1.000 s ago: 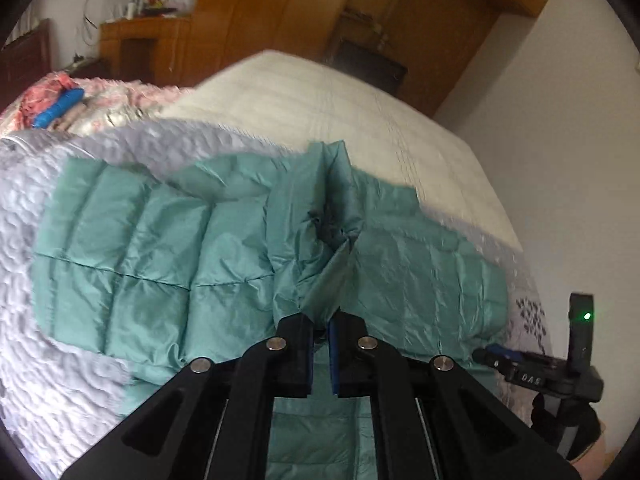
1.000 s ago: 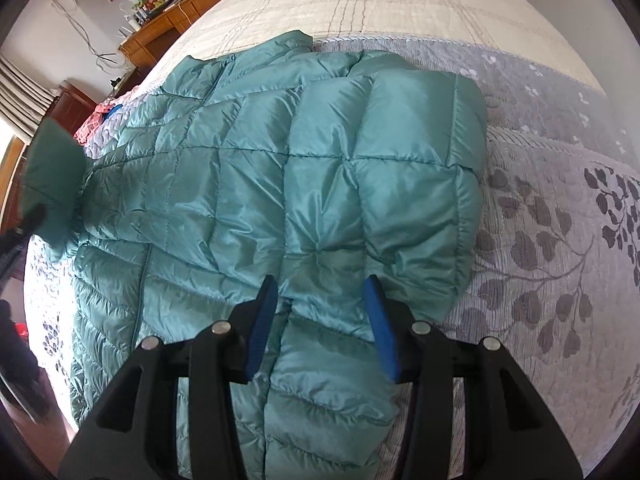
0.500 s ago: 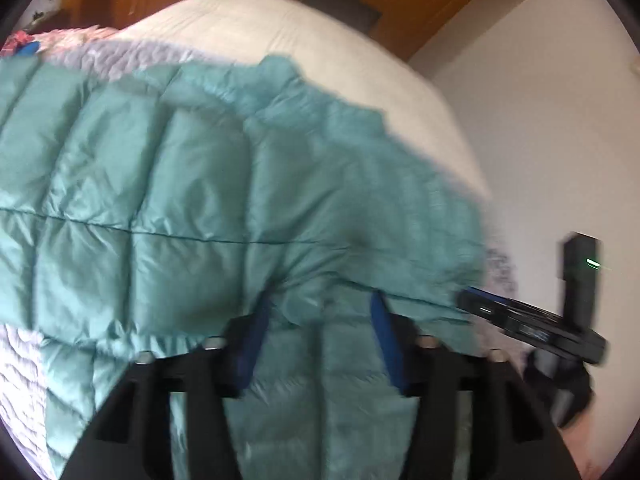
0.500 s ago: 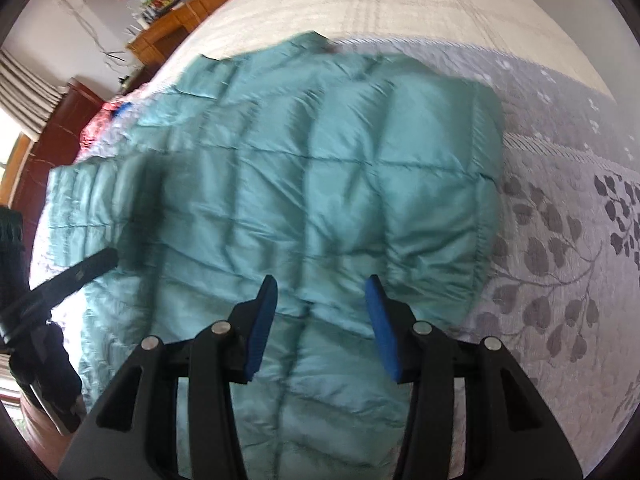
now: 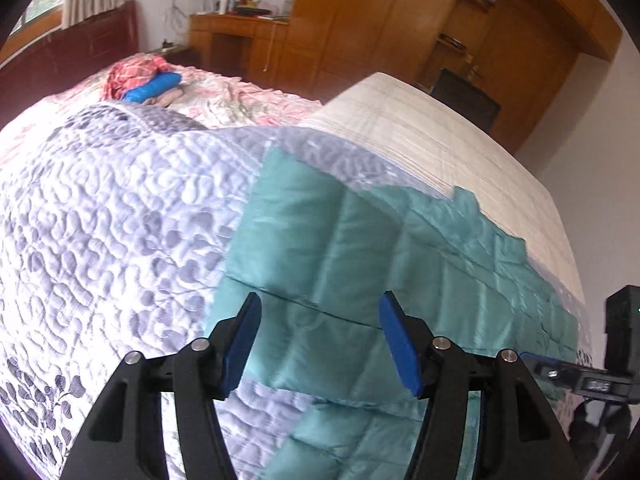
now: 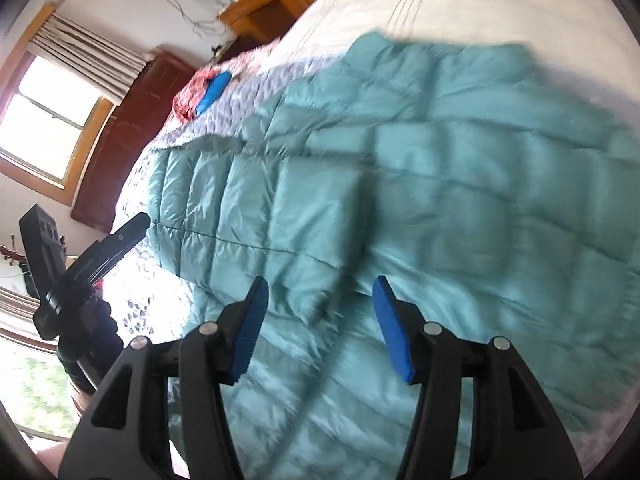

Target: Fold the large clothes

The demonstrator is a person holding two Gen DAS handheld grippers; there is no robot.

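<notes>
Left hand-held gripper [image 5: 320, 338] hung over the near edge of the teal puffer jacket [image 5: 344, 264], blue pads spread apart, nothing between them; its jaws had just been opening. Right hand-held gripper [image 6: 318, 326] likewise gaped above the jacket [image 6: 420, 184], jaws just widening, no cloth pinched. Jacket lay flat across the grey leaf-patterned quilt [image 5: 120, 216] on the bed, one sleeve [image 6: 256, 208] folded in over the body. Beyond it, a cream bedspread [image 5: 420, 136] covered the far side. A pink floral blanket [image 5: 224, 98] with a blue object [image 5: 154, 87] sat toward the dark headboard [image 5: 80, 52]. Farthest back stood a wooden desk [image 5: 236, 40] and wardrobe [image 5: 380, 20].
</notes>
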